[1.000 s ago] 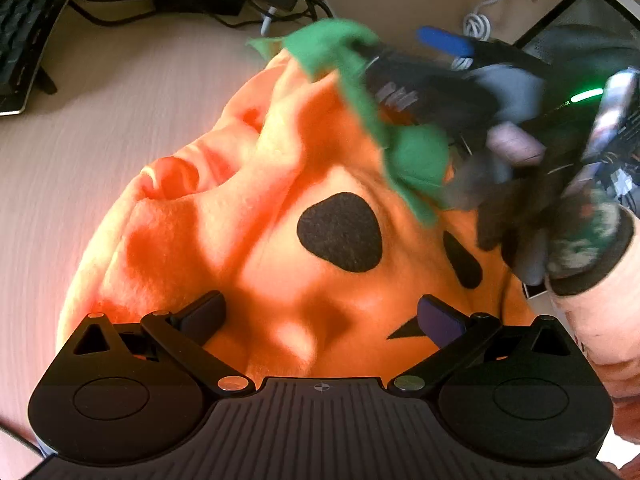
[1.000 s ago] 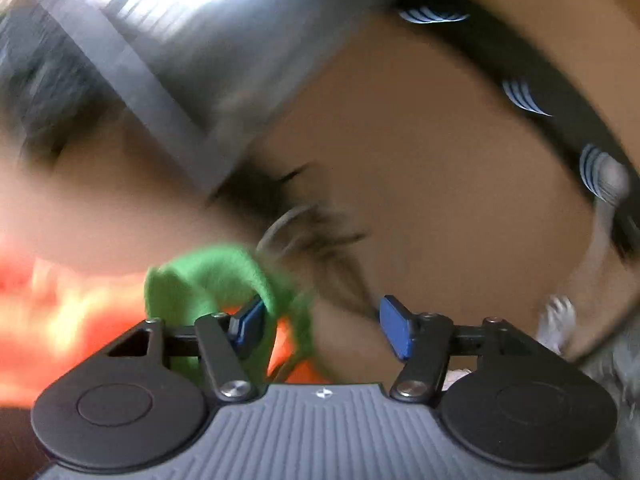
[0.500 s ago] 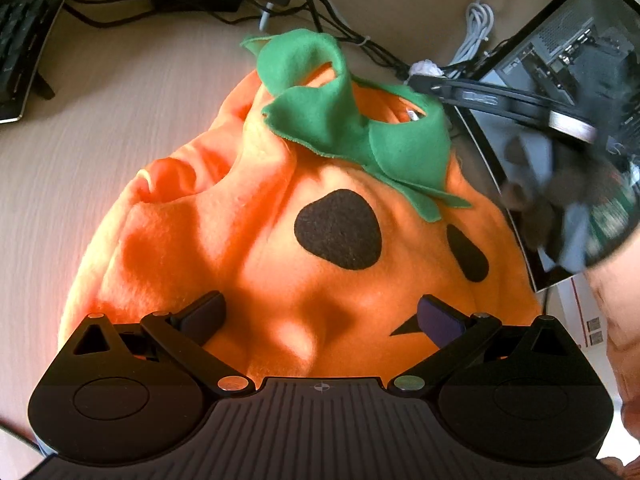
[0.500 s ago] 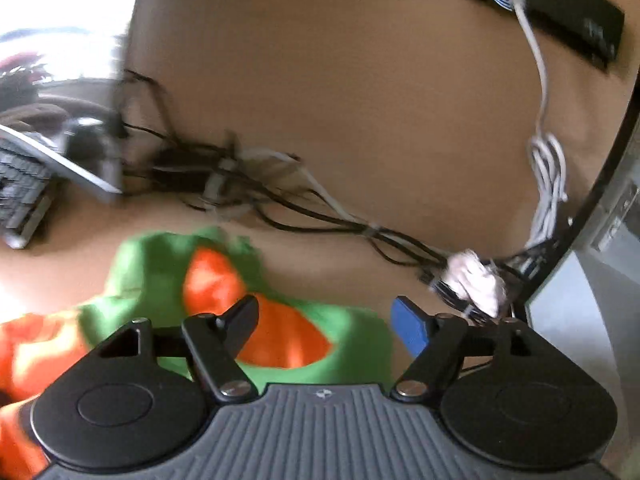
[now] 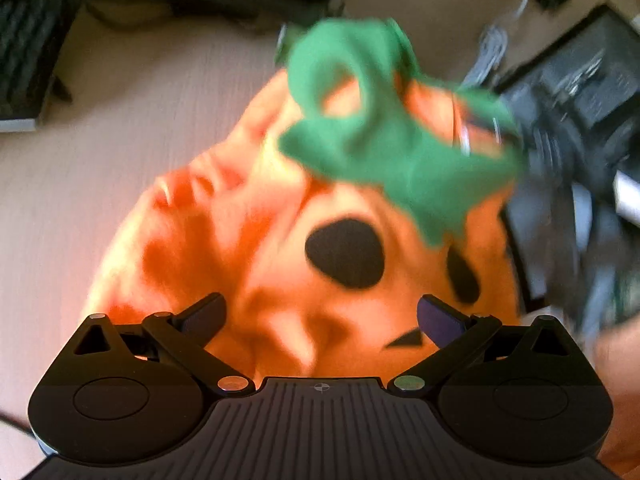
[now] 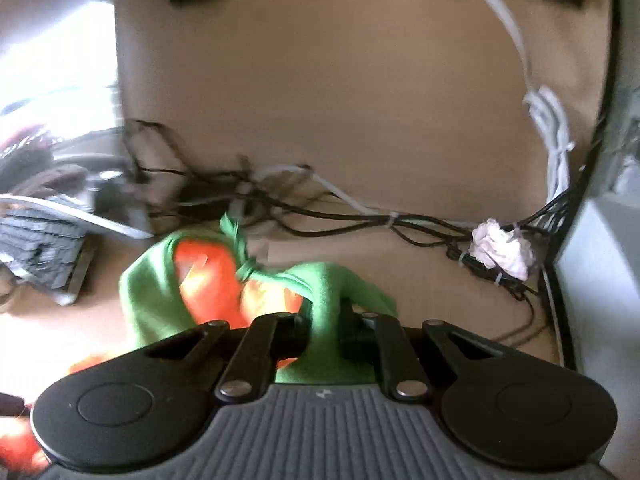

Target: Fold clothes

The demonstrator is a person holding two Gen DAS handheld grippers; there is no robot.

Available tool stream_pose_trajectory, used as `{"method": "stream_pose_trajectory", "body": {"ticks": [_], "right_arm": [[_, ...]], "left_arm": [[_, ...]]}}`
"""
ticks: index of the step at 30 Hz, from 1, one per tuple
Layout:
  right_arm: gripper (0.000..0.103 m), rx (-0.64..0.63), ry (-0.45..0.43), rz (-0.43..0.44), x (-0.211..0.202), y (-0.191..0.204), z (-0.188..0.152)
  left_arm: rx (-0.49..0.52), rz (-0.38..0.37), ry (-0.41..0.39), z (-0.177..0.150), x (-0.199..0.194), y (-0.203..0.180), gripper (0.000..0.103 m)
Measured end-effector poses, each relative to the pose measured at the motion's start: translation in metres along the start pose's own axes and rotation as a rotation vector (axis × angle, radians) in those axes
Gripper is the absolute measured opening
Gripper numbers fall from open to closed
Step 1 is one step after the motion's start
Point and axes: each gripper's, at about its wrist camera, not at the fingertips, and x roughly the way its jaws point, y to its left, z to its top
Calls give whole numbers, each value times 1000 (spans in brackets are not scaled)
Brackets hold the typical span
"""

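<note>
A: What is different from half a second ago?

B: The right gripper (image 6: pixel 324 330) now has its jaws pinching the green collar (image 6: pixel 324 280) of the pumpkin costume (image 5: pixel 280 240). Half a second ago those jaws were spread above the collar, gripping nothing.

A: And the left gripper (image 5: pixel 320 316)?

B: Its jaws are spread as before, low over the near part of the orange cloth, holding nothing. That picture is blurred now, so something is moving.

A: Where does the costume lie?

B: In a rumpled heap in the middle of the desk (image 5: pixel 100 160), its collar end toward the far edge, near the cables (image 6: pixel 340 216) and the computer case (image 5: pixel 580 112) at the right edge.

A: What does that mean for folding?

B: I judge the collar end is gripped for lifting or pulling over; no neat fold shows.
</note>
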Motion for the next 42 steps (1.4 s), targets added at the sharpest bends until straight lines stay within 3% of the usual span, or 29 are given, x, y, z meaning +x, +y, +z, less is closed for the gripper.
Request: {"method": "stream_pose_trajectory", "body": {"ticks": [4, 6, 9, 14, 19, 23, 27, 30, 35, 40, 42], "right_arm": [[10, -36, 120, 17, -17, 26, -55], [10, -22, 175, -8, -14, 34, -82], [10, 8, 163, -49, -19, 42, -102], [10, 68, 137, -71, -32, 40, -103], [14, 117, 99, -38, -68, 28, -97], [16, 193, -11, -79, -98, 12, -74], [16, 227, -56, -54, -76, 5, -43], [16, 218, 15, -12, -38, 12, -40], [17, 220, 185, -31, 0, 16, -83], [19, 192, 175, -19, -8, 15, -85], [30, 178, 155, -35, -15, 11, -77]], "left_arm": [[64, -17, -109, 22, -26, -11, 103], [83, -27, -84, 22, -16, -13, 103], [111, -42, -47, 21, -2, -17, 103], [157, -66, 16, 20, 21, -24, 103], [203, -91, 78, 19, 45, -31, 103], [302, -61, 78, 7, 48, -30, 103], [319, -55, 72, 6, 42, -29, 103], [287, -74, 51, 11, 30, -22, 103], [208, -130, 7, 21, 14, -12, 103], [133, -214, 21, 26, 26, -10, 103], [140, -190, 60, 23, 37, -10, 103]]}}
